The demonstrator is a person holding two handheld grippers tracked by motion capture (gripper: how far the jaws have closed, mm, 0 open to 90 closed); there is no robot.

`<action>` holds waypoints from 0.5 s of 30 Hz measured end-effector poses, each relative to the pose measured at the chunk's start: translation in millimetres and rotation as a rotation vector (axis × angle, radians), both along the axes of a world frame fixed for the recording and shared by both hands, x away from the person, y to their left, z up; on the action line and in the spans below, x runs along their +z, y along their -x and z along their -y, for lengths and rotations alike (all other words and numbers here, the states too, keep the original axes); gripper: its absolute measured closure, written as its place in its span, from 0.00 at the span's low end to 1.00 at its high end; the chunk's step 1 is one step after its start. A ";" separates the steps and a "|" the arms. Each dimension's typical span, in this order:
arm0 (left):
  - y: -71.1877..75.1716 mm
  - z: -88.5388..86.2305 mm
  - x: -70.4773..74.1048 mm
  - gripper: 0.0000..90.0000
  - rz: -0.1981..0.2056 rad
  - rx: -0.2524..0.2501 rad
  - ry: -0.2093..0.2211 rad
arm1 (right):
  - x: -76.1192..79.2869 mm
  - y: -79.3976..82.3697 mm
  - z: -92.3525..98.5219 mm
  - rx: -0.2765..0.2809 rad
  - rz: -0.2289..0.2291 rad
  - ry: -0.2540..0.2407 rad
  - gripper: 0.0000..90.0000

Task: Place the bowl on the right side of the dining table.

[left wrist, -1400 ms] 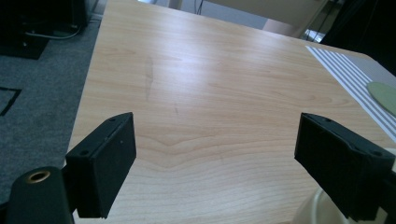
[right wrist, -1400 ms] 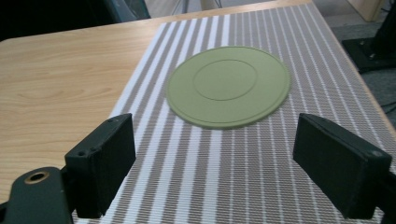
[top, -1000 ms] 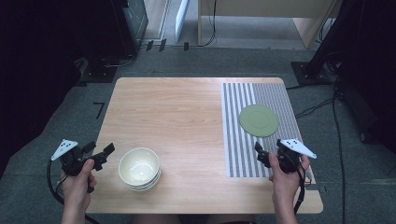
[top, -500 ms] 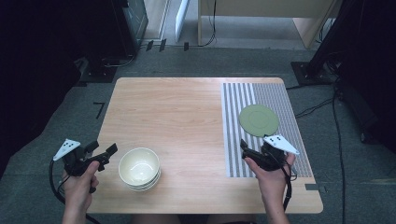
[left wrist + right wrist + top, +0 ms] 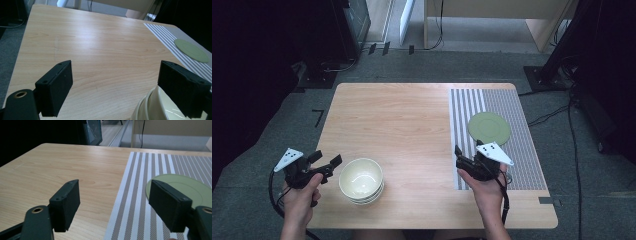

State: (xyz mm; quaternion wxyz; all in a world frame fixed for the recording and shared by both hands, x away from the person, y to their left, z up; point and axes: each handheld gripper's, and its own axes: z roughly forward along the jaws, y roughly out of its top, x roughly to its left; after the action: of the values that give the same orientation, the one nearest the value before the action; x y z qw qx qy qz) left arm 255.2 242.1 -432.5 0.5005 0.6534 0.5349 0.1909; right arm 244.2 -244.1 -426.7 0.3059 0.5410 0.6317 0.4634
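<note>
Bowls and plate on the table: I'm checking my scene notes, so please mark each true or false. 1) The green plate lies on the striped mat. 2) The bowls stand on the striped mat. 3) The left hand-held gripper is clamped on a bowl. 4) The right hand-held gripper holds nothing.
1) The green plate lies on the striped mat: true.
2) The bowls stand on the mat: false; they are stacked on the bare wooden table.
3) The left hand-held gripper is clamped on a bowl: false; its jaws stand open beside the stack.
4) The right hand-held gripper holds nothing: true.
</note>
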 end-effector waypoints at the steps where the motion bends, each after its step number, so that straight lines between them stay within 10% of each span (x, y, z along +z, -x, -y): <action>1: 0.0 0.5 -0.1 0.14 -0.001 -0.002 -0.002 | 0.2 0.2 -2.1 0.002 0.005 0.009 0.29; 15: 0.4 6.7 0.5 0.14 -0.003 -0.045 -0.010 | -1.4 -2.3 -26.3 0.112 -0.030 -0.053 0.30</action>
State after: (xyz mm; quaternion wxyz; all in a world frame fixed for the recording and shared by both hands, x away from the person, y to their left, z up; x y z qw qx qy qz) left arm 254.8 235.5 -432.0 0.5008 0.6679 0.5199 0.1814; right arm 246.4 -217.8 -428.1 0.2556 0.5195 0.6531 0.4881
